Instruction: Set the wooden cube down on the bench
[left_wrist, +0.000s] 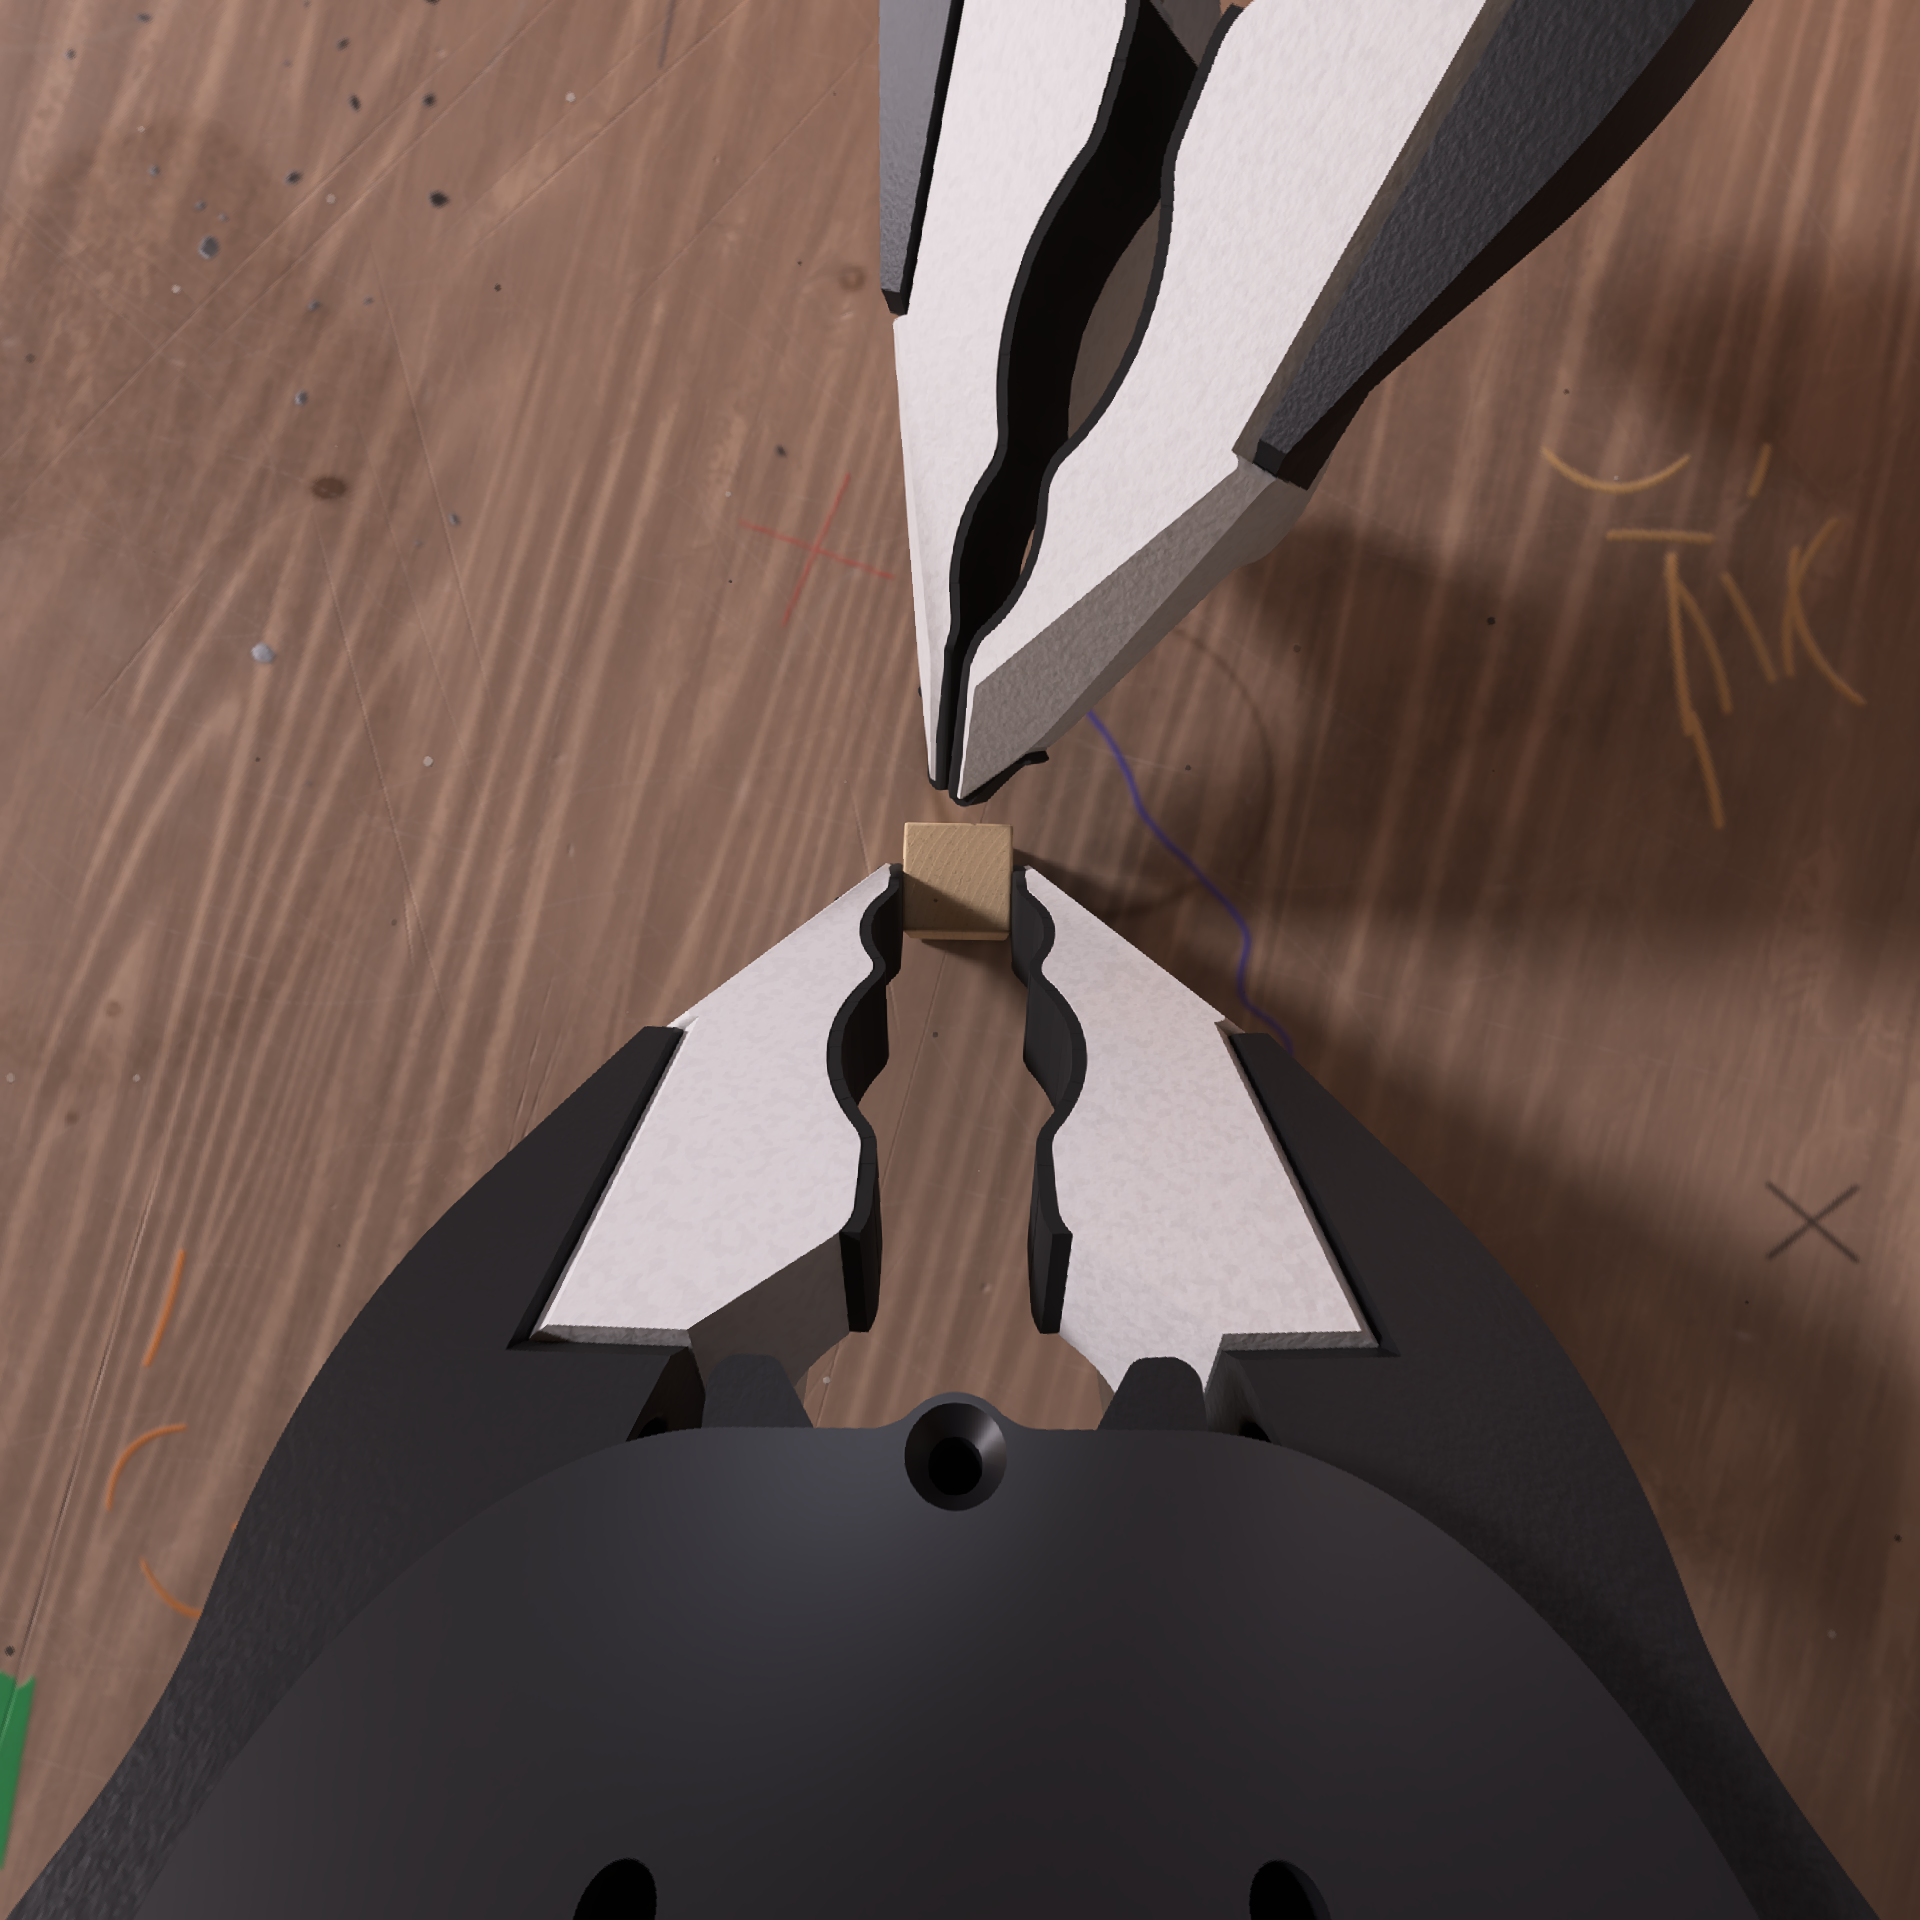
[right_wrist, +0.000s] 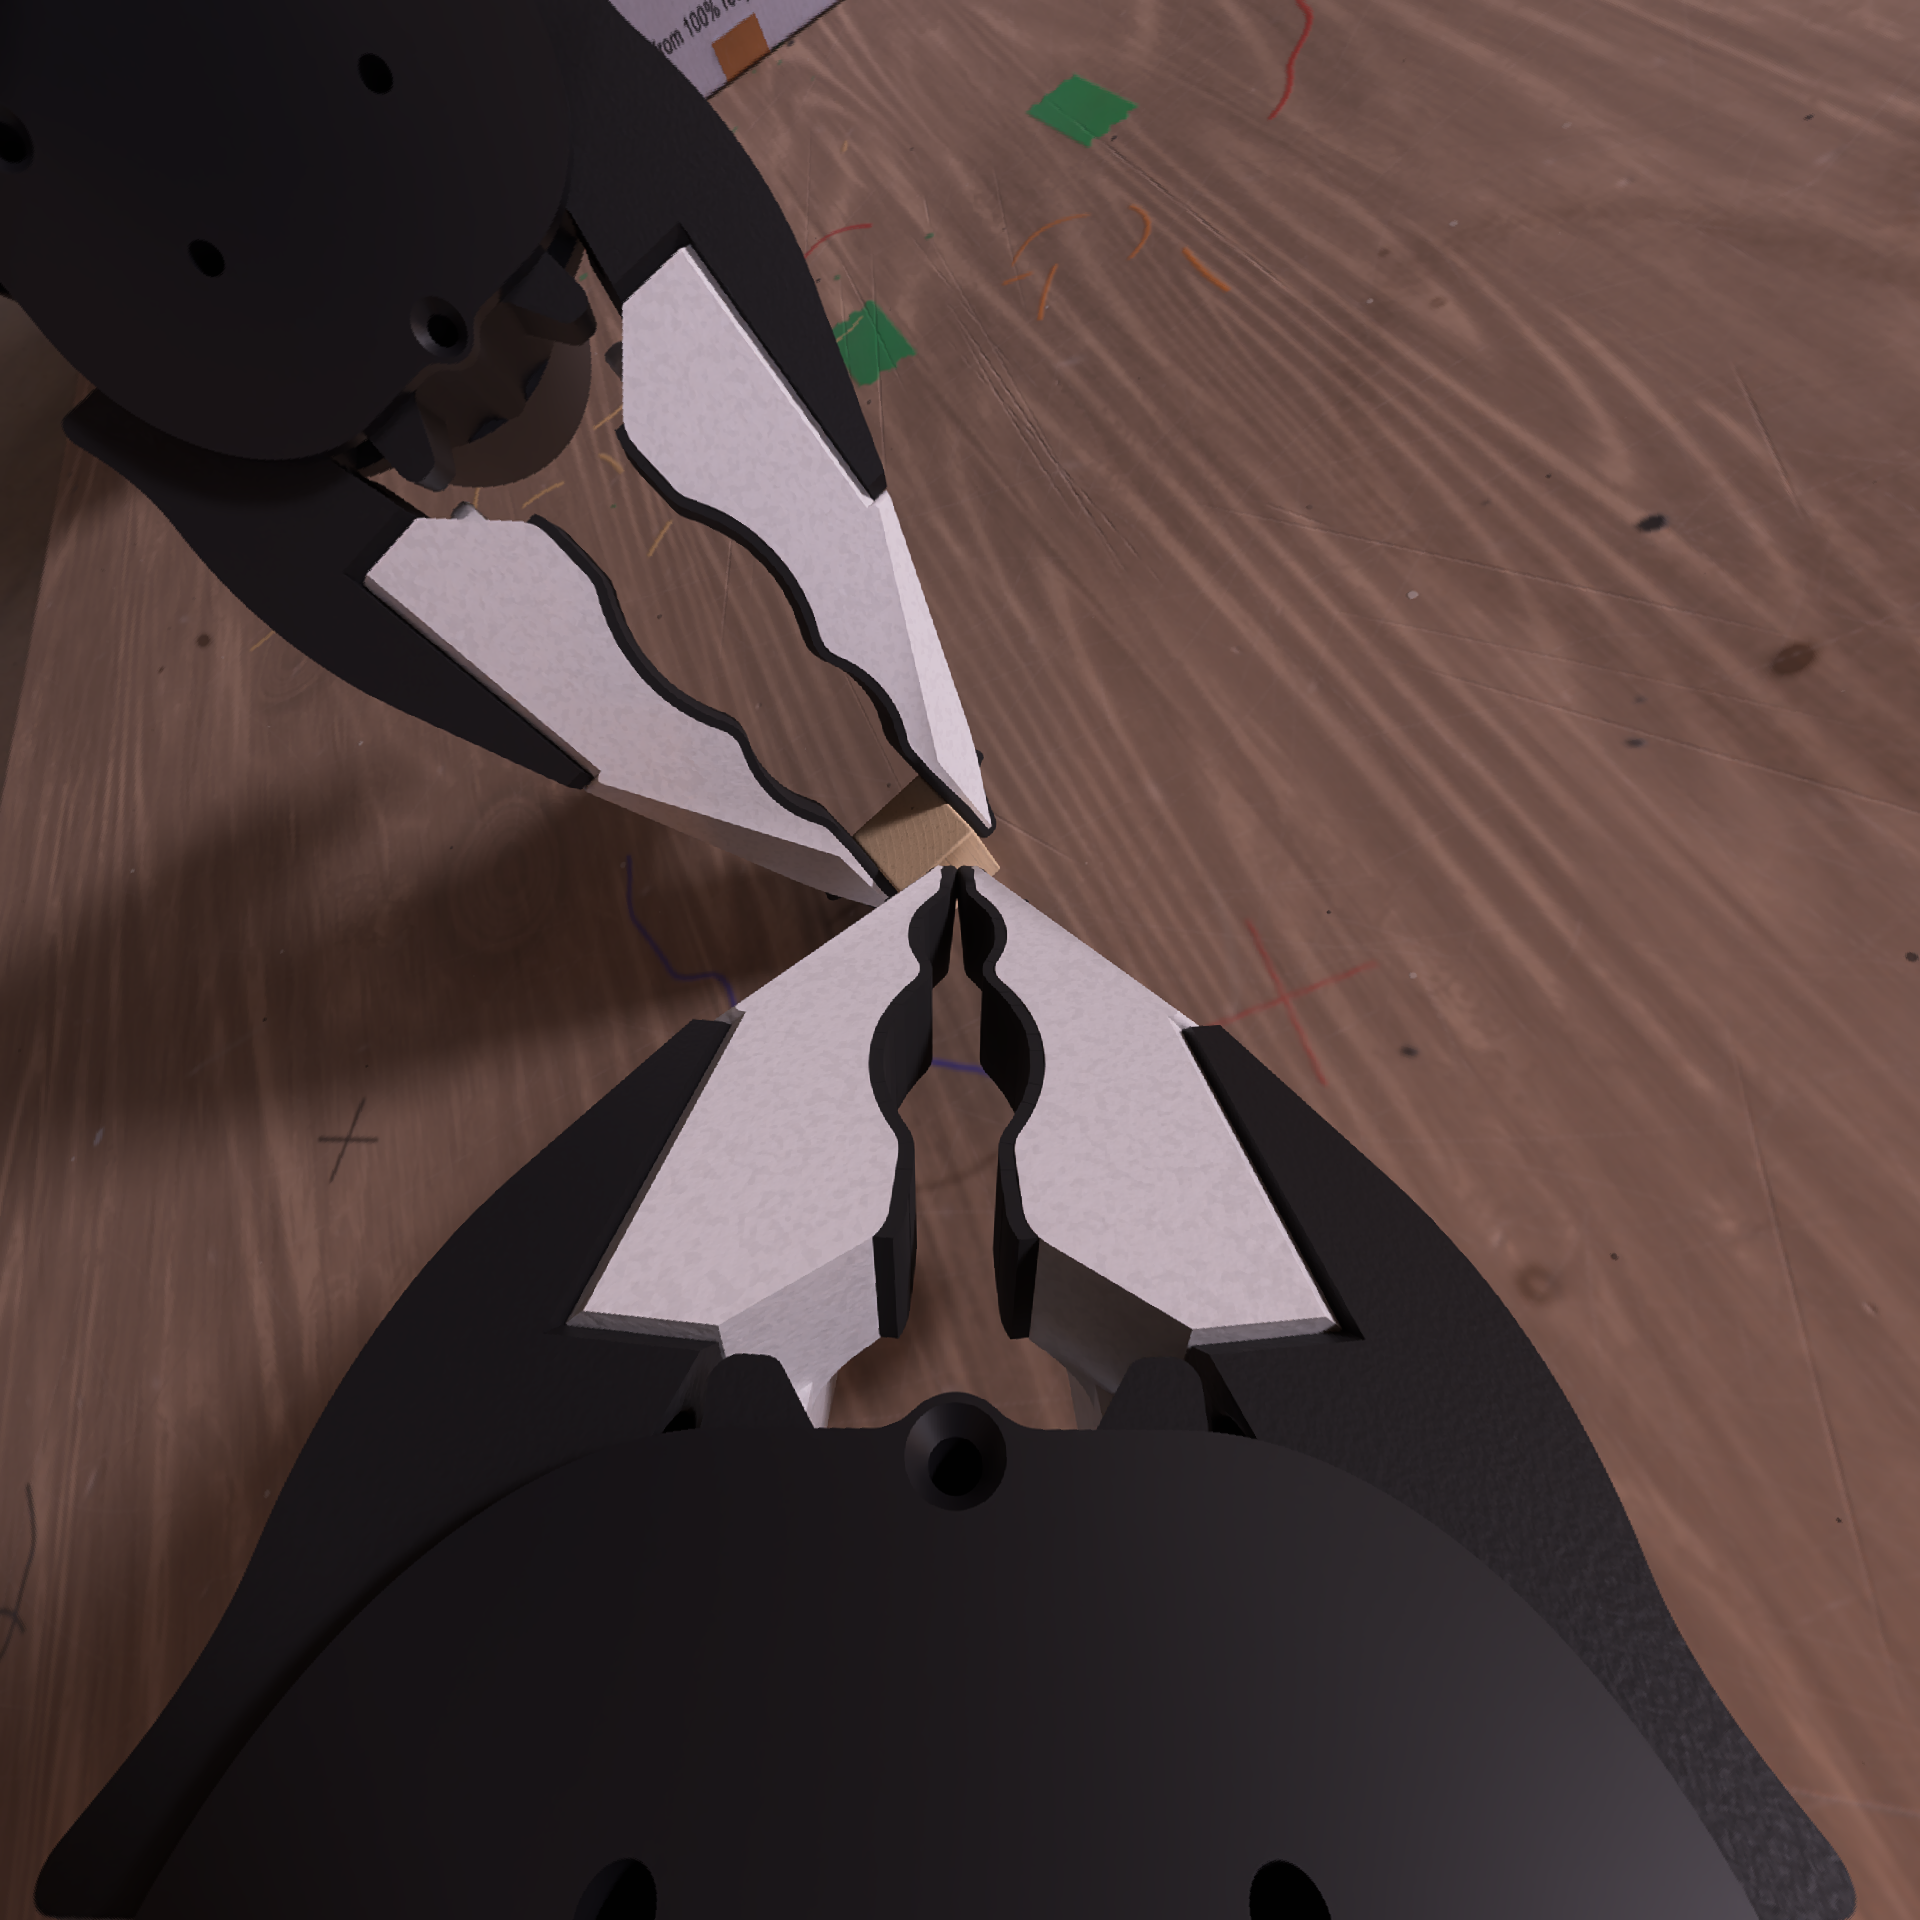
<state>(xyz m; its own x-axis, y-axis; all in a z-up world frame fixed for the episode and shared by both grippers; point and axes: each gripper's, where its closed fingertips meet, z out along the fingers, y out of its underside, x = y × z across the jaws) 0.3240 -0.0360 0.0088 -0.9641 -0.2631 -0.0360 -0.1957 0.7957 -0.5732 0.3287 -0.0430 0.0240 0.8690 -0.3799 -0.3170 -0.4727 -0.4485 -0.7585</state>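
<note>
A small light wooden cube (left_wrist: 956, 878) sits between the fingertips of my left gripper (left_wrist: 956, 883), which is shut on it over the brown wooden bench (left_wrist: 416, 727). I cannot tell whether the cube touches the bench. My right gripper (right_wrist: 957, 881) is shut and empty. Its closed tips (left_wrist: 951, 784) point at the far side of the cube, a small gap away. In the right wrist view the cube (right_wrist: 920, 836) shows between the left gripper's fingertips (right_wrist: 935, 857), just beyond my own tips.
The bench is scratched and marked with a red cross (left_wrist: 816, 556), a black cross (left_wrist: 1813, 1224) and orange scribbles (left_wrist: 1725, 613). Green tape pieces (right_wrist: 1081, 107) (right_wrist: 876, 343) and the corner of a white printed box (right_wrist: 727, 36) lie farther off.
</note>
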